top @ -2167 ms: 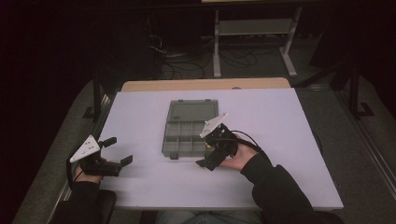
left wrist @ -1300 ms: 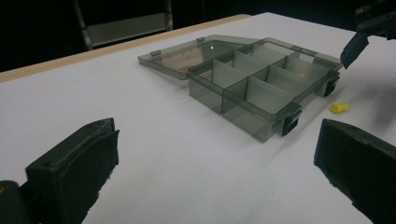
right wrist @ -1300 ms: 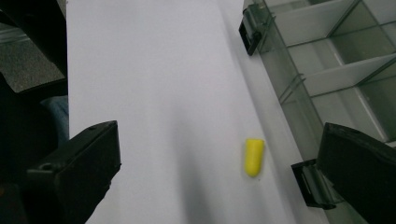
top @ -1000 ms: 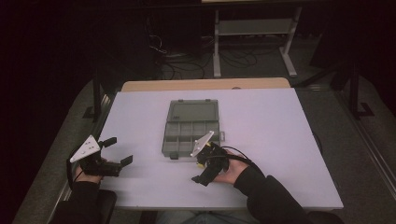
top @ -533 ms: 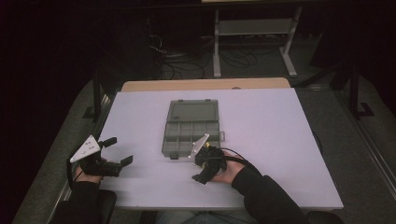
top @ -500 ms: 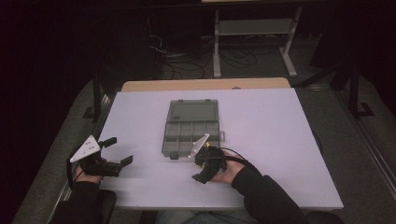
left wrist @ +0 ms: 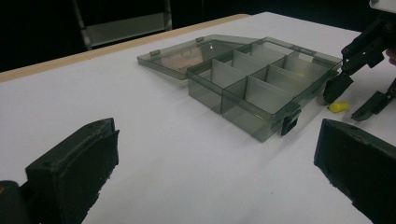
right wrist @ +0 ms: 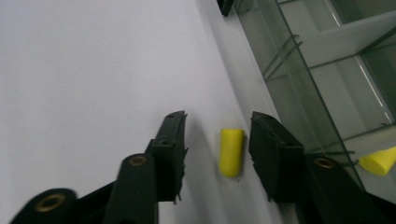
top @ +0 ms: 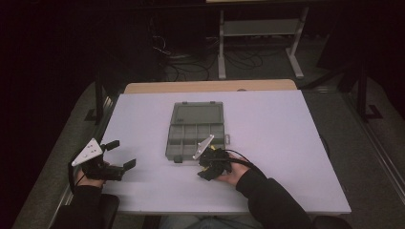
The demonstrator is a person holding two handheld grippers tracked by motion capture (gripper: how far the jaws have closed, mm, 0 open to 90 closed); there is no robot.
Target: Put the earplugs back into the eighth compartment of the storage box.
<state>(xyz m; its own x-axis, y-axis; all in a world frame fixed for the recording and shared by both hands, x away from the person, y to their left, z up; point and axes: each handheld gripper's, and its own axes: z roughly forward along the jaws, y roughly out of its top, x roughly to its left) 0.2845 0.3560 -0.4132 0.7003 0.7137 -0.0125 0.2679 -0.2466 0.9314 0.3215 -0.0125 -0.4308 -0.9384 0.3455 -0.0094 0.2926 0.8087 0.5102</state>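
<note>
My left gripper (top: 120, 155) sits at the near left corner of the white table (top: 286, 143), held in my left hand (top: 90, 176) with its grey three-cornered plate on top; its jaws stand wide apart with nothing between them, and in the left gripper view they frame bare tabletop. Well to the right of it, near the middle of the table, lies the smoky clear compartment box (top: 196, 138), its lid (top: 198, 113) swung open and lying flat on the far side, its dividers marking off small bins and a dark latch (left wrist: 290, 125) showing on the near front wall. One more yellow piece (right wrist: 379, 161) rests inside the box, seen through its wall in the right gripper view. Just beside the box's near right corner is my right gripper (top: 204, 163), held in my right hand (top: 231, 172) and tipped down to the table. Its jaws are partly open and straddle a small yellow foam earplug (right wrist: 231, 152) lying on the tabletop just outside the box's wall; the earplug sits closer to one jaw, with visible gaps on both sides, so neither jaw touches it.
</note>
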